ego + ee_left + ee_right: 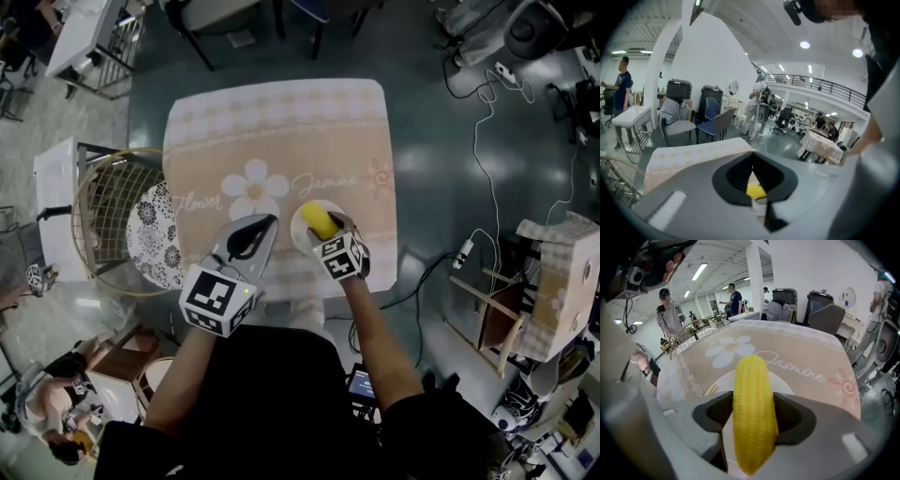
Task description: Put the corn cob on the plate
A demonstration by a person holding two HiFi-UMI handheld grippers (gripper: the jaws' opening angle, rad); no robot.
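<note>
Right tongs (328,225), centre of head view: clamped on the yellow corn cob (317,221), above the white plate (300,234) on the flower-print surface (281,131). Left tongs (267,223), just left: pinched together, empty.

Left gripper view: pads (740,173) meeting, corn cob (756,190) glimpsed lower centre.

Right gripper view: corn cob (752,404) upright mid-frame, gripped on both sides, plate (719,383) behind.

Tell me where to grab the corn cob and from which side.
Grip the corn cob around its middle, jaws across its width, coming from its near end. It is long and round with tapering ends, so the thick middle likely seats best. The right hand-held gripper holds it so over the plate.
</note>
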